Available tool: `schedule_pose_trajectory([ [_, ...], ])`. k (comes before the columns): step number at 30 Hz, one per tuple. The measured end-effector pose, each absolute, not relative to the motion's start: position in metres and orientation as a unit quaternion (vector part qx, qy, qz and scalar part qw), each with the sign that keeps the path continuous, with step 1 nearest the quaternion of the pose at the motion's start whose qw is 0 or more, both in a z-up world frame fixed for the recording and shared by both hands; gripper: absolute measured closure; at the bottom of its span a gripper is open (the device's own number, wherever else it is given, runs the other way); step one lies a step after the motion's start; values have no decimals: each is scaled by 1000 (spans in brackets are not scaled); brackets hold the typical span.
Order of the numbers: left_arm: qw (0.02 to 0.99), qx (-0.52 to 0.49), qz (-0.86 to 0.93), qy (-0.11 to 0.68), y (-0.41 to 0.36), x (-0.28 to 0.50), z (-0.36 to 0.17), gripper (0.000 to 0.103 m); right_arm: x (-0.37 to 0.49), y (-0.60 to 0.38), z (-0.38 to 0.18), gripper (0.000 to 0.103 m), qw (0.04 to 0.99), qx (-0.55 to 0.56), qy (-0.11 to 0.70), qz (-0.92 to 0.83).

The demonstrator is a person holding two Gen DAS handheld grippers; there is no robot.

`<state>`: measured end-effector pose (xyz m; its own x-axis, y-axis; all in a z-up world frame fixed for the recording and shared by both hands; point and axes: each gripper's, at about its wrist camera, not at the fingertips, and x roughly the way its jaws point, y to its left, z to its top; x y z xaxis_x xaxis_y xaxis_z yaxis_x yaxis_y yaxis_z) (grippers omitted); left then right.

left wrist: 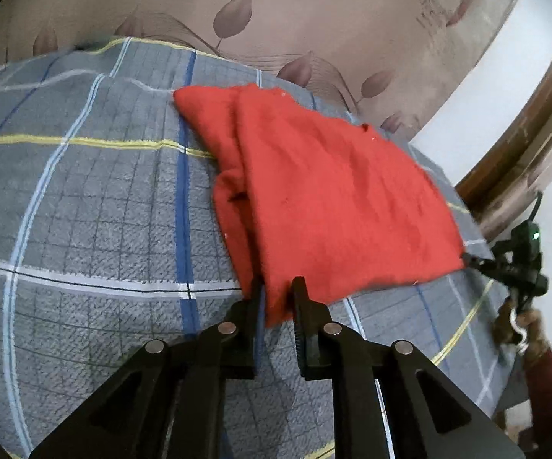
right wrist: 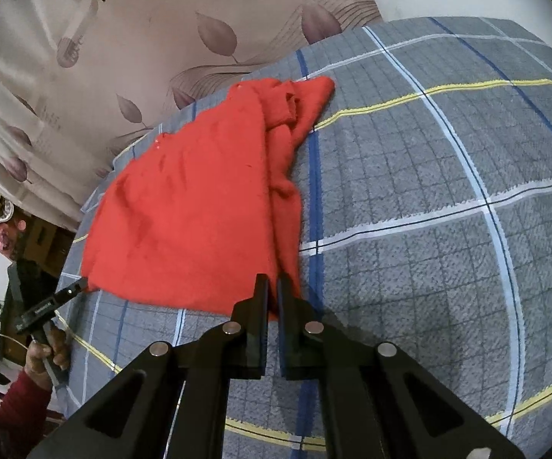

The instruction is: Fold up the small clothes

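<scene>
1. A red garment (left wrist: 314,191) lies on a bed under a grey checked bedspread (left wrist: 85,210), close to the edge by the leaf-patterned wall (left wrist: 237,11). It is already doubled over, with a bunched strip of cloth along one long side.
2. The left hand-held gripper (left wrist: 278,287) has one near corner of the garment between its fingers; a narrow gap shows there, so I cannot tell whether it is pinching or just letting go.
3. The right hand-held gripper (right wrist: 272,287) is closed almost flat on the other near corner, with the red hem caught between its fingers.
4. To my eye a fold is either being set down or about to start.
5. If another fold is meant, both corners need lifting together and carrying evenly toward the far edge, keeping the hem taut so the bunched strip does not drag crooked.
</scene>
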<state>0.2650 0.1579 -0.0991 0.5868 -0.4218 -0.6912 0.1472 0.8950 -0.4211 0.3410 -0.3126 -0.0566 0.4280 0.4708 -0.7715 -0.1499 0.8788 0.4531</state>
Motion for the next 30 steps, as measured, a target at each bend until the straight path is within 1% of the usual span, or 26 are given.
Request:
schedule_pose_trajectory([
  [3, 886, -135, -150, 417, 152, 259, -90, 89, 340, -317, -56, 100, 826, 173, 502, 188],
  [4, 894, -127, -150, 403, 150, 254, -83, 89, 338, -320, -54, 98, 825, 184, 500, 186],
  [5, 900, -123, -152, 390, 148, 249, -76, 89, 337, -325, -51, 90, 828, 192, 495, 178],
  [8, 901, -147, -185, 364, 138, 240, -55, 89, 330, -333, -33, 90, 851, 187, 467, 153],
  [12, 888, -167, -245, 351, 100, 259, -43, 89, 326, -317, -6, 90, 864, 189, 424, 197],
  [14, 882, -155, -260, 361, 77, 277, -48, 89, 329, -299, 0, 90, 864, 180, 417, 217],
  [16, 873, -134, -254, 395, 59, 293, -65, 89, 332, -286, -1, 90, 862, 172, 420, 226],
  [18, 843, -158, -266, 441, 55, 299, -87, 89, 335, -277, -2, 90, 864, 159, 421, 225],
  [21, 828, -167, -274, 460, 57, 288, -101, 89, 346, -283, -6, 90, 866, 155, 424, 216],
  [22, 825, -165, -279, 463, 56, 283, -105, 89, 355, -287, -7, 89, 867, 155, 424, 210],
  [24, 822, -183, -282, 460, 61, 278, -107, 89, 372, -295, -12, 83, 866, 156, 429, 202],
  [26, 815, -208, -285, 459, 67, 279, -110, 89, 393, -296, -17, 81, 864, 158, 437, 195],
  [30, 815, -226, -286, 451, 71, 274, -113, 89, 421, -287, -26, 80, 865, 144, 443, 183],
])
